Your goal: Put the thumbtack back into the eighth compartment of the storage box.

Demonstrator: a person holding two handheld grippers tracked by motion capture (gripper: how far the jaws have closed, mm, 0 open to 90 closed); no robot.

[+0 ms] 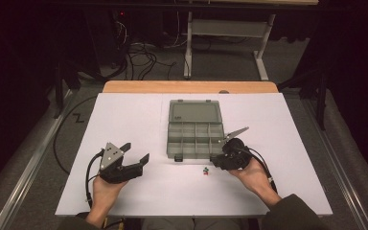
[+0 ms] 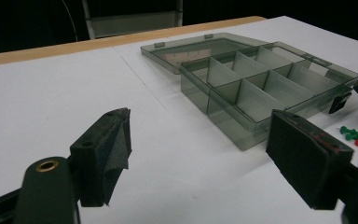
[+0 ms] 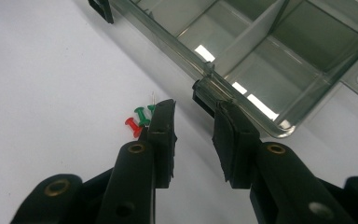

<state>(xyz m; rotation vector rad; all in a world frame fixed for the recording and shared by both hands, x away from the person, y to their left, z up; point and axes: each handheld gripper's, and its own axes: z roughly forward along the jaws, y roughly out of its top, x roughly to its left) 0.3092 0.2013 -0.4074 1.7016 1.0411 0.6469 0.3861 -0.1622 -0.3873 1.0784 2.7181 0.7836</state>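
1. High view: a white table [image 1: 124,124] carries a clear grey compartment box [image 1: 195,139], lid laid open flat toward the far edge. A small cluster of pushpins [image 1: 205,170], red and green, lies on the table just in front of the box's near right corner.
2. High view: left gripper [image 1: 136,152] held low over the table, well left of the box, jaws spread wide, nothing between them. Right gripper [image 1: 215,160] sits at the box's near right corner, just right of the pushpins.
3. Left gripper view: both black jaws stand far apart with bare table between them. The box [image 2: 261,84] lies ahead, empty compartments visible; pushpins [image 2: 354,135] rest at far right beside its near corner.
4. Right gripper view: right gripper [image 3: 193,119] jaws narrowed, a gap left, nothing between the pads. Left jaw tip sits just beside the pushpins [image 3: 139,120]; right jaw tip is close against the box's front latch [image 3: 205,91]. Whether either tip touches cannot be told.
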